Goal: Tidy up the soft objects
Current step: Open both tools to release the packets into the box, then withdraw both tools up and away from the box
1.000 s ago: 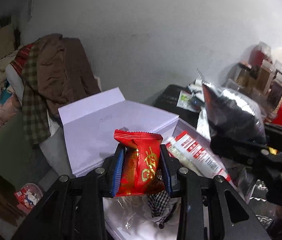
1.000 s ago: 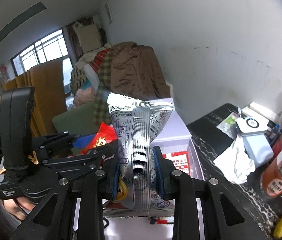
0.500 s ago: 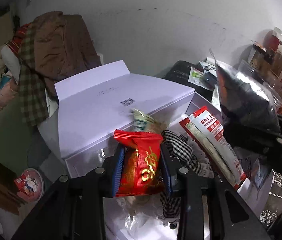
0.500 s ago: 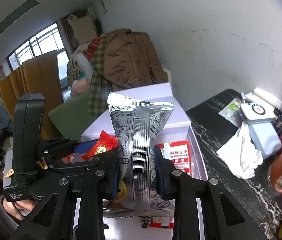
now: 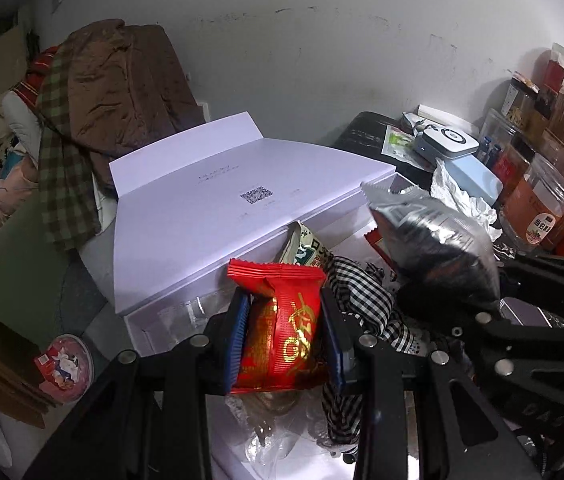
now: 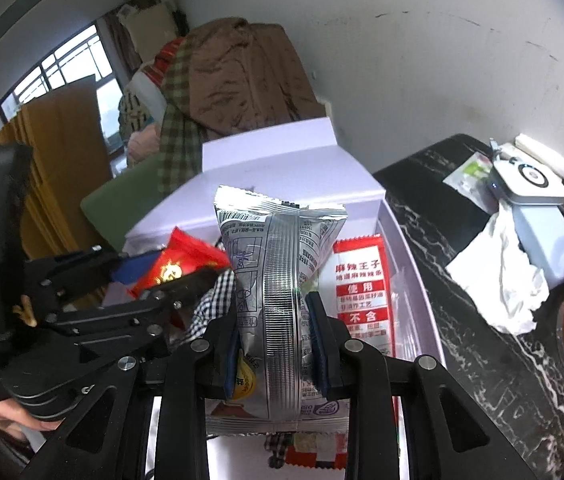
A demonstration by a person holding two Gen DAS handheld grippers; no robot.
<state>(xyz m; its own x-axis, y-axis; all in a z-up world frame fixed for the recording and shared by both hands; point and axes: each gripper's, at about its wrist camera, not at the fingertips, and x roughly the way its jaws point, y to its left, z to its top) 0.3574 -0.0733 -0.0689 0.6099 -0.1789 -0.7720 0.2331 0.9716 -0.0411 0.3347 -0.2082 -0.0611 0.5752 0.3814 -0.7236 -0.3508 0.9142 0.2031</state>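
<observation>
We hold one packet in each gripper, both above the open white box. Our left gripper has its jaws pinching a red packet by its two sides, upright, so the soft wrapper does not fold or slip. Our right gripper has its jaws pinching a silver bag in the middle, also upright, and the bag bulges above and below the pads.

We judge that both packets are meant to go into the box, because other soft things already lie there: a checked cloth, a long red-and-white packet along the right wall, and some clear wrappers that we cannot identify well. The lid stands open at the far side, so the way down is free.

The two grippers are near each other, so we should lower them one after the other to avoid a knock.
</observation>
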